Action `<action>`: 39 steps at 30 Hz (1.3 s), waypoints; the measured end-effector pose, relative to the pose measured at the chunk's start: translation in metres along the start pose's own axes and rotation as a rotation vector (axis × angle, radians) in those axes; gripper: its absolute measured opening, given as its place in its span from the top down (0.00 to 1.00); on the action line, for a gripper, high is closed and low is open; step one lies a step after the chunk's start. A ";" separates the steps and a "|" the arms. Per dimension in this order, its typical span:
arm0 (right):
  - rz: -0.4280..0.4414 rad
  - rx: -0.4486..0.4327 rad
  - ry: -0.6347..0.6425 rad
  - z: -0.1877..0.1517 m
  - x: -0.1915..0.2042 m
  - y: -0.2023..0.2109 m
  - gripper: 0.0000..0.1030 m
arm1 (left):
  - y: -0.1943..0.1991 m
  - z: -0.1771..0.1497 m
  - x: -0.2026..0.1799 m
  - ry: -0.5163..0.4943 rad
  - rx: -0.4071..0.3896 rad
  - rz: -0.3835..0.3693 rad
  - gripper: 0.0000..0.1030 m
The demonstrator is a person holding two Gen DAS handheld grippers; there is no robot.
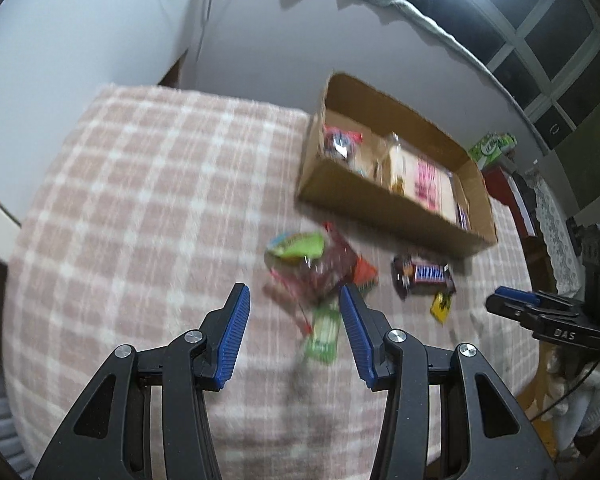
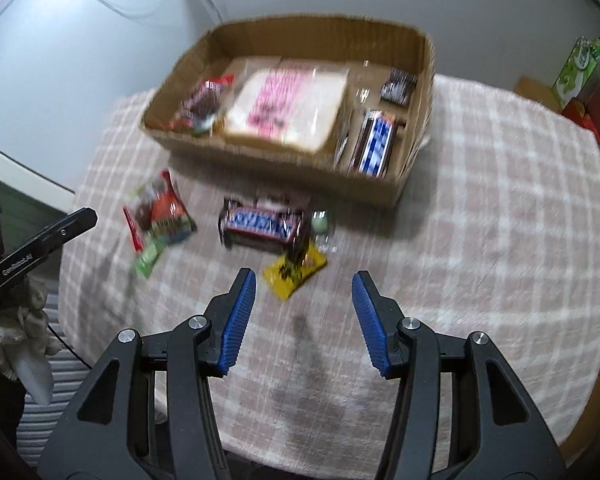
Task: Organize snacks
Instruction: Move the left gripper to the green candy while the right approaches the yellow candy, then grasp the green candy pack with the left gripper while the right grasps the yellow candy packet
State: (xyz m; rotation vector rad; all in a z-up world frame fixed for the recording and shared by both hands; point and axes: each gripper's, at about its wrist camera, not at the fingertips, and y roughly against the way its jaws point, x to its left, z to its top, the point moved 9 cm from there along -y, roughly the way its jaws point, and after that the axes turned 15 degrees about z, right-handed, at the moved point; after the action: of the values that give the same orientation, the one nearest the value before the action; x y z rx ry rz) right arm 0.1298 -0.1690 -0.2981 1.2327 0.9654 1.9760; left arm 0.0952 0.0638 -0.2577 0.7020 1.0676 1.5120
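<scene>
A cardboard box (image 2: 416,92) stands at the far side of the checked pink cloth (image 2: 480,220); it also shows in the left wrist view (image 1: 380,204). Inside lie a pink-printed bread packet (image 2: 288,104), Snickers bars (image 2: 376,144) and small wrappers. In front of it lie a Snickers bar (image 2: 264,224) (image 1: 426,276), a yellow packet (image 2: 294,272) (image 1: 440,306), and a heap of red and green packets (image 2: 160,216) (image 1: 316,268). My left gripper (image 1: 294,304) is open, just before the heap. My right gripper (image 2: 304,292) is open, just short of the yellow packet.
A green carton (image 2: 580,68) stands on red furniture at the right beyond the table. The white wall lies behind the box. The table's near edge curves below both grippers. The other gripper shows at each view's side (image 1: 540,312) (image 2: 40,240).
</scene>
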 end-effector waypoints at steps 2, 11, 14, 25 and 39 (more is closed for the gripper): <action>-0.002 0.020 0.008 -0.005 0.000 -0.010 0.49 | -0.004 -0.009 -0.003 -0.006 0.015 -0.008 0.56; 0.006 0.071 0.004 -0.004 -0.002 -0.039 0.51 | -0.018 -0.029 -0.012 -0.034 0.059 -0.015 0.56; 0.009 0.085 -0.022 -0.003 -0.003 -0.047 0.52 | -0.021 -0.030 -0.016 -0.047 0.064 -0.019 0.56; -0.023 0.107 -0.061 0.007 0.002 -0.077 0.60 | -0.037 -0.032 -0.034 -0.127 0.079 -0.010 0.57; -0.071 0.151 0.019 0.013 0.019 -0.094 0.69 | -0.047 -0.032 -0.036 -0.191 0.063 0.046 0.78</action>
State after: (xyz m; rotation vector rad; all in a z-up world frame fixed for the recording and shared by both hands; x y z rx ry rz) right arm 0.1452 -0.0993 -0.3631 1.2443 1.1698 1.8912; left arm 0.0954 0.0207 -0.3093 0.9014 0.9633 1.4236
